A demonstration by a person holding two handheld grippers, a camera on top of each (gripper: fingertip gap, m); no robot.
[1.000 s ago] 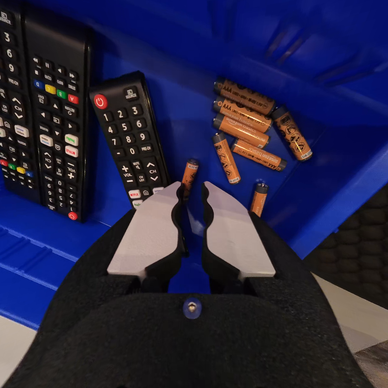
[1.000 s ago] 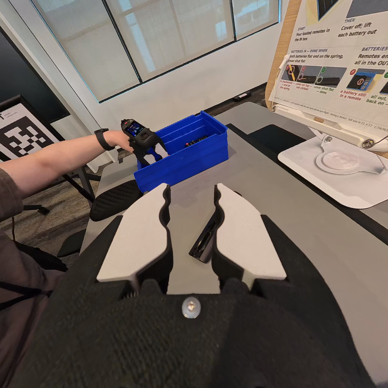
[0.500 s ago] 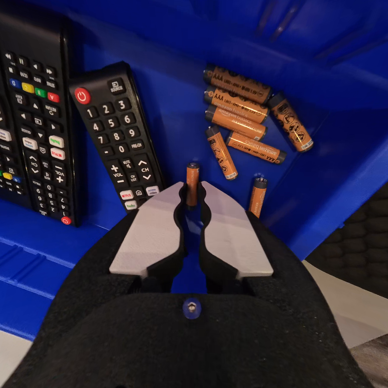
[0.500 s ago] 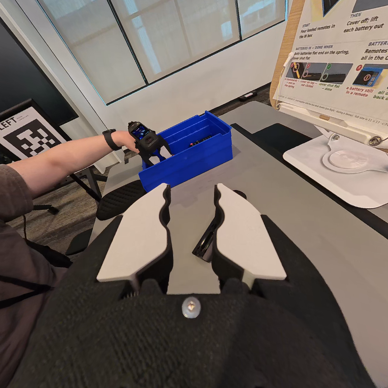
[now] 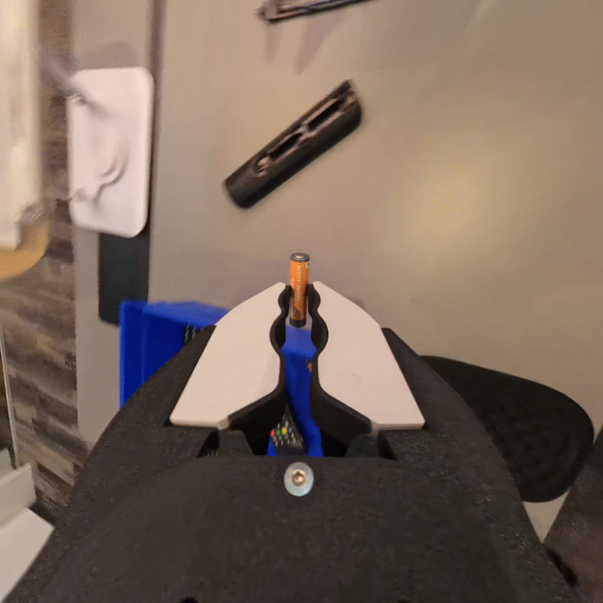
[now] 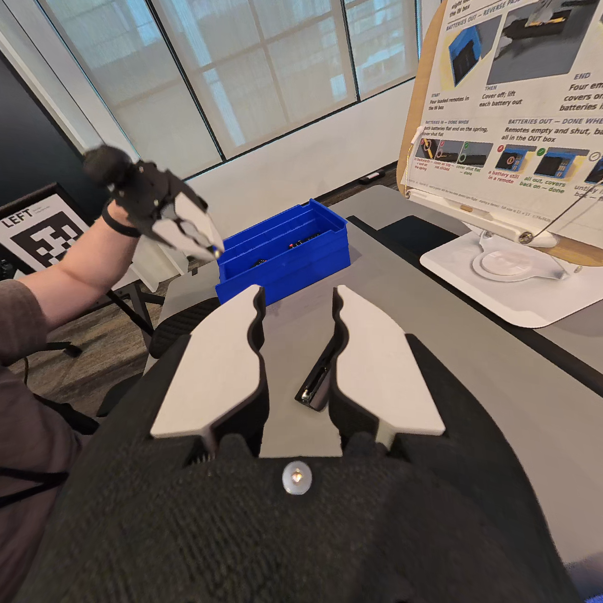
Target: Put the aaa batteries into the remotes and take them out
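Note:
My left gripper (image 5: 298,286) is shut on an orange AAA battery (image 5: 299,272), which sticks out past the fingertips, in the air above the blue bin (image 5: 146,342). A black remote (image 5: 293,146) lies back up on the grey table ahead, its battery compartment open. In the right wrist view the left gripper (image 6: 186,228) hangs above the near left corner of the bin (image 6: 284,261). My right gripper (image 6: 297,293) is open and empty, low over the table, with the open remote (image 6: 318,381) beside its right finger. More remotes (image 6: 303,243) lie in the bin.
A white stand base (image 6: 509,277) with an instruction board (image 6: 509,114) stands at the table's right. A thin dark piece (image 5: 310,6), blurred, lies beyond the open remote. A black chair (image 5: 522,424) is beside the table. A person's arm (image 6: 75,280) holds the left gripper.
My left gripper closed on one battery in the bin, lifted it out and swung toward the open remote on the table. The right gripper stayed open over that remote.

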